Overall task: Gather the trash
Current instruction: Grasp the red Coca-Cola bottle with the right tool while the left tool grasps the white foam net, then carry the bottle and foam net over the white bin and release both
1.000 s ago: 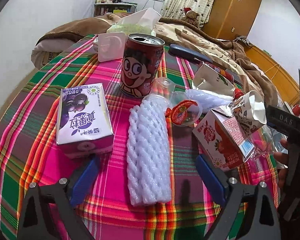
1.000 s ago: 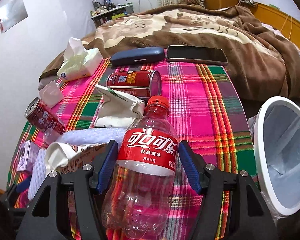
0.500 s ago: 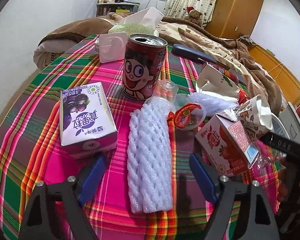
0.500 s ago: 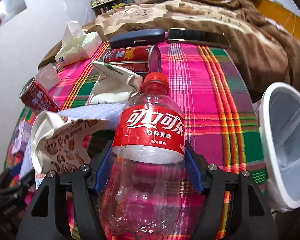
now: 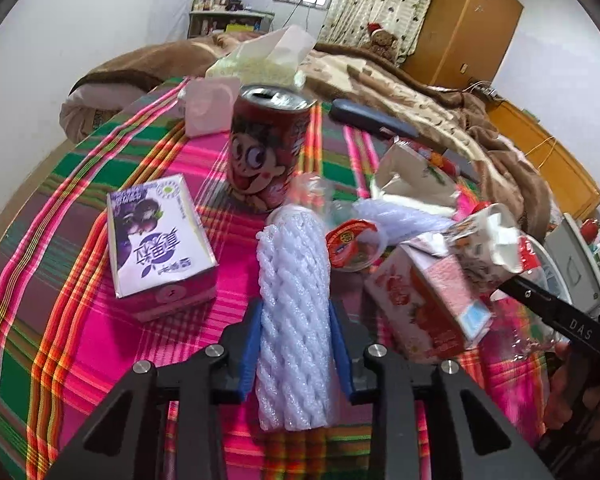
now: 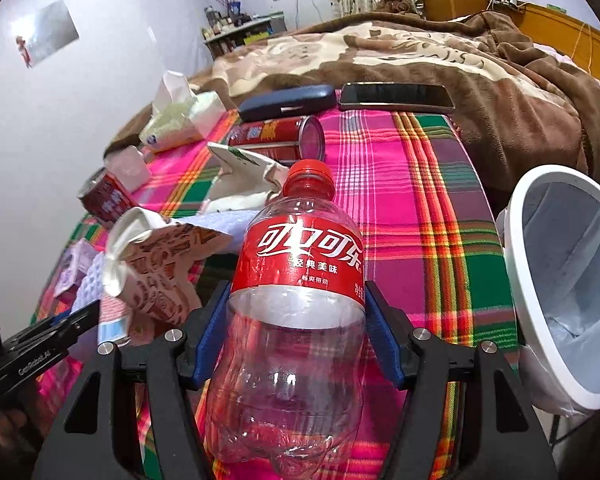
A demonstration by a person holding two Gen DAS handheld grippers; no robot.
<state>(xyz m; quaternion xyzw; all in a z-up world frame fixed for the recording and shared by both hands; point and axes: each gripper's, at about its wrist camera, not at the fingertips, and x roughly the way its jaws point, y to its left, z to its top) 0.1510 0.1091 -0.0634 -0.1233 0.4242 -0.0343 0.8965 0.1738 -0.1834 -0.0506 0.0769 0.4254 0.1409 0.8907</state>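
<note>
1. Bedroom, white walls, wooden wardrobe (image 5: 460, 24) at the back, bed under a brown blanket (image 6: 380, 52); in front, a tabletop (image 6: 412, 208) in pink-green plaid cloth.
2. Left hand-held gripper (image 5: 296, 344) just clamped shut, blue pads squeezing the white foam net (image 5: 296, 320) from both sides near its closer end; net lying flat on the cloth.
3. Just left of the net, a purple carton (image 5: 156, 244); beyond it, an upright red can (image 5: 268, 148); to the right, a strawberry carton (image 5: 424, 304) and a small jelly cup (image 5: 352, 244).
4. Right hand-held gripper (image 6: 296, 328) pinching a clear cola bottle (image 6: 296, 300) just below its red label, cap pointing away.
5. White bin (image 6: 568, 280) with a liner off the tabletop's right edge, near the bottle.
6. Far end of the tabletop: a tipped red can (image 6: 284, 136), a dark case (image 6: 288, 100), a phone (image 6: 396, 96), a tissue pack (image 6: 180, 124).
7. Crumpled paper cup (image 6: 152, 252) just left of the bottle.
</note>
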